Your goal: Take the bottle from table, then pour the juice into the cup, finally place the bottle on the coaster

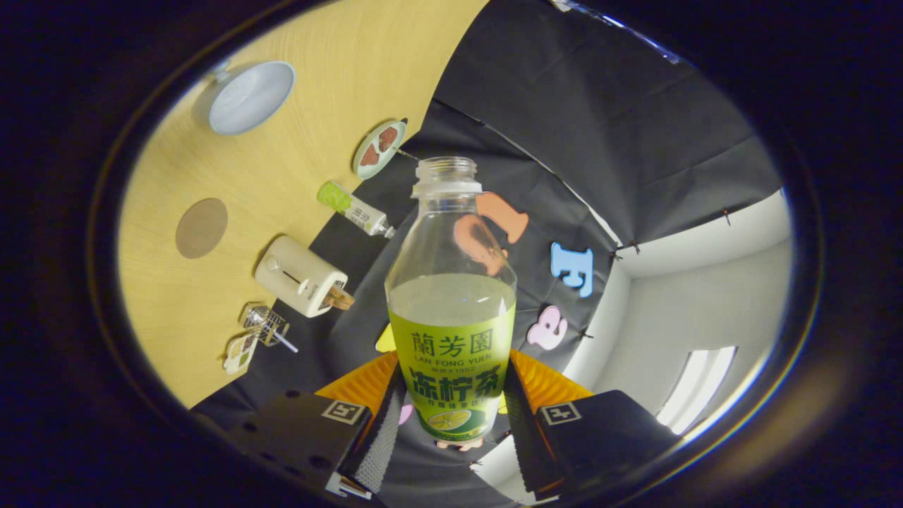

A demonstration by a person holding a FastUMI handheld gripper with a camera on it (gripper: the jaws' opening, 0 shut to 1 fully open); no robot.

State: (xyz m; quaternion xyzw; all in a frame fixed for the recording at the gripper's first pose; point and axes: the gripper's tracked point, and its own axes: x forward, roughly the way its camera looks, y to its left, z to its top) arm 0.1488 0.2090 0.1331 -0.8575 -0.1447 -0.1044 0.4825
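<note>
My gripper [451, 416] is shut on the bottle [451, 296], both fingers pressing on its green label low down. The bottle is clear plastic, uncapped, roughly half full of pale juice, and it hangs in the air in front of the booth wall. The view is rolled, so the wooden table [282, 141] stands off to one side. On it, well beyond the fingers, sits the white cup [250, 97], seen from above with its mouth open. A round brown coaster [202, 227] lies flat on the table nearer than the cup.
Along the table's back edge stand a small plate of food [379, 148], a lying green-and-white bottle [353, 209], a cream toaster [300, 276], a small wire rack [267, 326] and a packet [240, 353]. A white wall and window [695, 388] lie beyond the cloth.
</note>
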